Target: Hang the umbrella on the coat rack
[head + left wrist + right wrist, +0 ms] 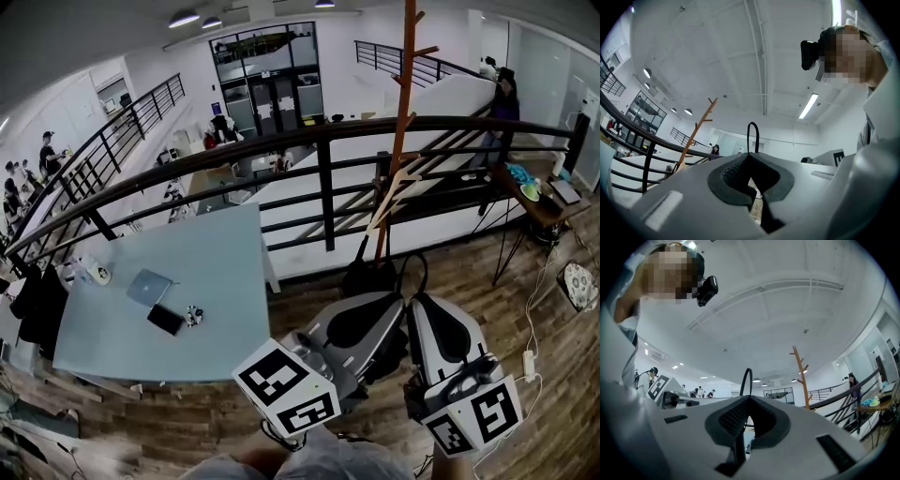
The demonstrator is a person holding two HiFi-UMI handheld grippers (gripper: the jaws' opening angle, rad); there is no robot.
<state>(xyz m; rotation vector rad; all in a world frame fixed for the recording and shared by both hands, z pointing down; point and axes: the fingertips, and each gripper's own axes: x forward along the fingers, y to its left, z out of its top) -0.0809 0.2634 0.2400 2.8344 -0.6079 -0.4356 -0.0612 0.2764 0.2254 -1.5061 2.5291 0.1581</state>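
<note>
The wooden coat rack (400, 122) stands at the black railing straight ahead, with short pegs up its pole; it also shows as a coat rack (696, 133) at the left and a coat rack (801, 376) at the right. The umbrella's thin black strap loop (413, 270) rises just beyond both gripper tips. My left gripper (397, 300) and right gripper (419, 300) point forward with tips close together, each shut at the foot of the loop (753, 136) (746, 380). The umbrella's body is hidden under the grippers.
A black railing (323, 178) runs across behind the rack. A dark bag (367, 277) sits at the rack's foot. A pale blue table (220, 319) with a laptop (150, 286) is at the left. A small desk (539, 206) and floor cables (530, 361) lie at the right.
</note>
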